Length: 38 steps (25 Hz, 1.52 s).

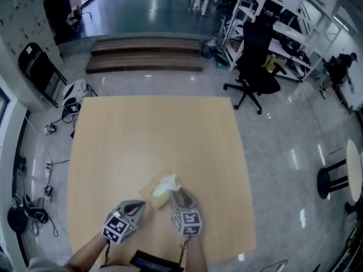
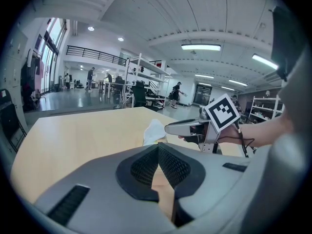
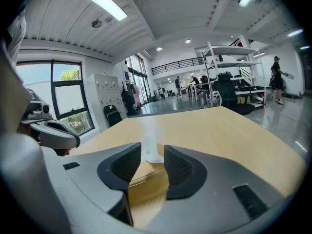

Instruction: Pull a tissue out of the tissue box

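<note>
A tan tissue box (image 1: 156,191) lies on the wooden table (image 1: 153,129) near its front edge, with a white tissue (image 1: 168,182) sticking up out of it. My right gripper (image 1: 180,193) is just right of the tissue with its jaws open. In the right gripper view the tissue (image 3: 150,147) stands just beyond the gap between the pads, untouched, above the box top (image 3: 146,182). My left gripper (image 1: 138,206) sits left of the box, apart from it. Its jaws (image 2: 158,147) meet at the tips with nothing in them.
A black office chair (image 1: 256,67) stands beyond the table's far right corner. Low wooden steps (image 1: 144,54) lie farther back. A round stool (image 1: 334,180) is at the right. A dark flat device (image 1: 156,262) lies at the table's near edge.
</note>
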Each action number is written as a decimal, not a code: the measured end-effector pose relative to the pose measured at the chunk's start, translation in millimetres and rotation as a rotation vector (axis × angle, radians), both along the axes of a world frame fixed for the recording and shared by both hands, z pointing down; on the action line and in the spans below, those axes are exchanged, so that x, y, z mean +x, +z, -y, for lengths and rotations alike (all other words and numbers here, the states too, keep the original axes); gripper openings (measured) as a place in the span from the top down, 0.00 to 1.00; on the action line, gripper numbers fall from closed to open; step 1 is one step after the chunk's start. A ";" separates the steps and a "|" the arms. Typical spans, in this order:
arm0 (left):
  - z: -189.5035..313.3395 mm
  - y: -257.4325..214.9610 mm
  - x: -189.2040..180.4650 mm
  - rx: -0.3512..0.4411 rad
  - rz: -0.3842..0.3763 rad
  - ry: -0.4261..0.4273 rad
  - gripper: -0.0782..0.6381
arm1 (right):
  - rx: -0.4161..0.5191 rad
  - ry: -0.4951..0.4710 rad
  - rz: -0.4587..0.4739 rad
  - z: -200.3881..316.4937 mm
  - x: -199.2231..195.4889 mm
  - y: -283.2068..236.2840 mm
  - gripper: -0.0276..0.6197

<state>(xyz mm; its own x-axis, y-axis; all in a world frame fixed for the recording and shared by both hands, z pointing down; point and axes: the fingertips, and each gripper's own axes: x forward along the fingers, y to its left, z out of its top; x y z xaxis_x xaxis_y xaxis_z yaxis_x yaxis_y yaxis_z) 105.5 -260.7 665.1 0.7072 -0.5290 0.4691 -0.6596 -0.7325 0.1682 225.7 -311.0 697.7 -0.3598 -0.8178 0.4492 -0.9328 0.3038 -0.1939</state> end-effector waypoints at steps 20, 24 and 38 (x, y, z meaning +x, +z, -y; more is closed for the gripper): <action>4.0 3.3 -8.4 -0.011 0.010 -0.020 0.88 | -0.019 0.008 -0.030 10.0 -2.9 14.7 0.95; 4.4 3.9 -8.6 -0.010 0.011 -0.026 0.88 | -0.013 0.005 -0.038 10.1 -2.1 13.8 0.95; 2.4 -4.6 -4.1 0.008 -0.001 -0.013 0.88 | 0.029 0.000 -0.038 -0.1 -8.0 -16.9 0.95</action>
<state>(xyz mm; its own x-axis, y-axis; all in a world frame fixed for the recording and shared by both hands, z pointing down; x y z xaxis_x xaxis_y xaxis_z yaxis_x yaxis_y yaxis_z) 101.5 -263.1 660.5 0.7005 -0.5422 0.4640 -0.6691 -0.7251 0.1630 217.7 -310.9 680.8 -0.3432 -0.8306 0.4386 -0.9392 0.3090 -0.1497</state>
